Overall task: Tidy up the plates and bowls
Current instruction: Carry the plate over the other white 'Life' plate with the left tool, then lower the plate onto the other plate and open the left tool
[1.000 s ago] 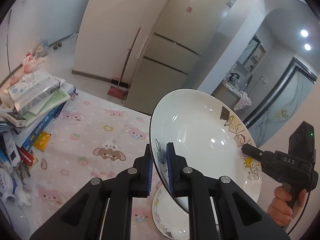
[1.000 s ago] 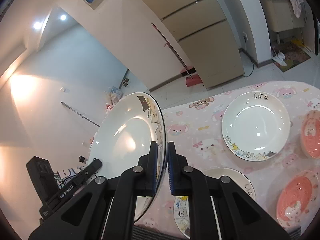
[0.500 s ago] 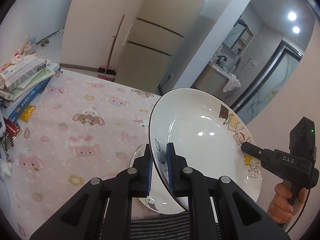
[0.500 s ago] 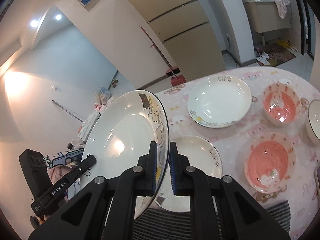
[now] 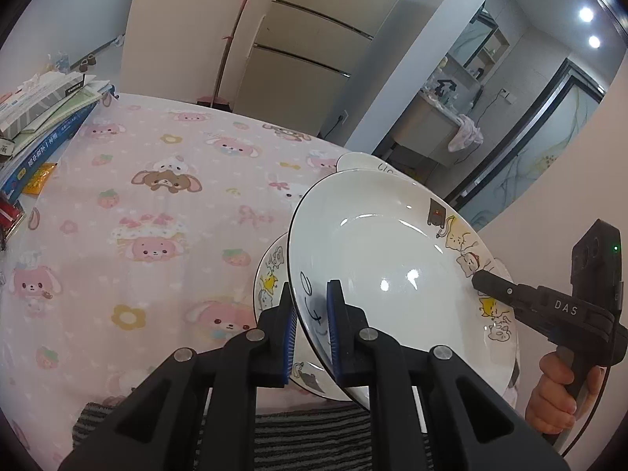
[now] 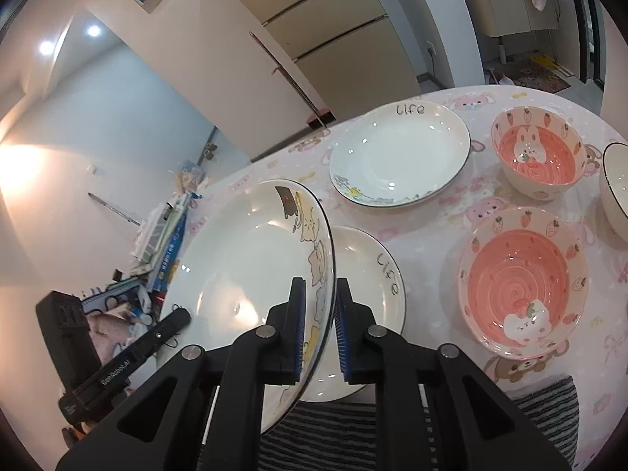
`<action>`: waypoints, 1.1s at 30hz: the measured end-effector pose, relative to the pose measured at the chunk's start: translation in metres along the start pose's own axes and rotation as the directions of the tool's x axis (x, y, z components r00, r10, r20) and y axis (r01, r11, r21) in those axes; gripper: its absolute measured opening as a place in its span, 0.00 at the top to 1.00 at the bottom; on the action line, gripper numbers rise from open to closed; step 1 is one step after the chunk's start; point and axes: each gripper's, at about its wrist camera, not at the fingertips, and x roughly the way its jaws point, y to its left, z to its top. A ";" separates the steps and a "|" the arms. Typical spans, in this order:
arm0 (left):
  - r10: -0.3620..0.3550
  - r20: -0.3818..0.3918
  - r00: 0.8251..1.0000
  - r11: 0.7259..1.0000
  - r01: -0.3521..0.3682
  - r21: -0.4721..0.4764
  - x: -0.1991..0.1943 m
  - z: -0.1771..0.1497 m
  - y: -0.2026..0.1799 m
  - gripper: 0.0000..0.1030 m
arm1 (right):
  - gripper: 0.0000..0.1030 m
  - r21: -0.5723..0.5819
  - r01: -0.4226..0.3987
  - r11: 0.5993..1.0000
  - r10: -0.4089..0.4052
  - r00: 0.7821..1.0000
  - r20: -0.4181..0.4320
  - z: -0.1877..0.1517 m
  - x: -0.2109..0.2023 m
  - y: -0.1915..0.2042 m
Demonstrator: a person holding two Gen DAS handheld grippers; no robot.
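Left gripper [image 5: 310,327] clamped on rim of tilted white plate [image 5: 392,271]; second plate [image 5: 271,286] directly beneath jaws; right gripper [image 5: 481,280] at far rim.

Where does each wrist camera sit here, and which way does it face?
Left wrist: behind the left tool, looking down across the pink cartoon-print tablecloth toward the tall beige fridge; the right tool and a hand show.
Right wrist: behind the right tool, facing the pink strawberry-print bowls; the left tool shows.
Shared: the white cat-print plate held by both tools, tilted, over another white plate.
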 end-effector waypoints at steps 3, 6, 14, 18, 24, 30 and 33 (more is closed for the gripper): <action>0.015 -0.020 1.000 1.000 -0.015 0.003 0.008 -0.004 0.003 0.87 | 0.85 0.002 0.024 1.000 -0.024 1.000 -0.012 -0.006 0.008 -0.002; 0.015 -0.039 0.999 1.000 -0.015 0.001 0.015 -0.008 0.009 0.87 | 0.85 0.015 0.022 1.000 -0.022 0.999 -0.028 -0.010 0.014 -0.007; 0.037 -0.094 0.995 0.999 -0.038 -0.015 0.040 -0.018 0.025 0.87 | 0.85 -0.011 0.064 0.998 -0.064 0.994 -0.092 -0.027 0.035 -0.012; 0.042 -0.109 0.993 0.999 -0.043 -0.008 0.047 -0.020 0.028 0.87 | 0.85 -0.002 0.071 0.997 -0.071 0.991 -0.110 -0.030 0.042 -0.016; 0.054 -0.135 0.989 0.999 -0.053 0.010 0.055 -0.025 0.026 0.85 | 0.85 0.000 0.094 0.996 -0.094 0.987 -0.130 -0.033 0.048 -0.019; 0.092 -0.147 0.985 0.995 -0.084 0.062 0.065 -0.028 0.013 0.83 | 0.85 0.006 0.127 0.992 -0.125 0.983 -0.138 -0.035 0.052 -0.027; 0.099 -0.157 0.983 0.993 -0.088 0.076 0.068 -0.028 0.009 0.83 | 0.85 0.010 0.155 0.988 -0.153 0.980 -0.129 -0.034 0.051 -0.030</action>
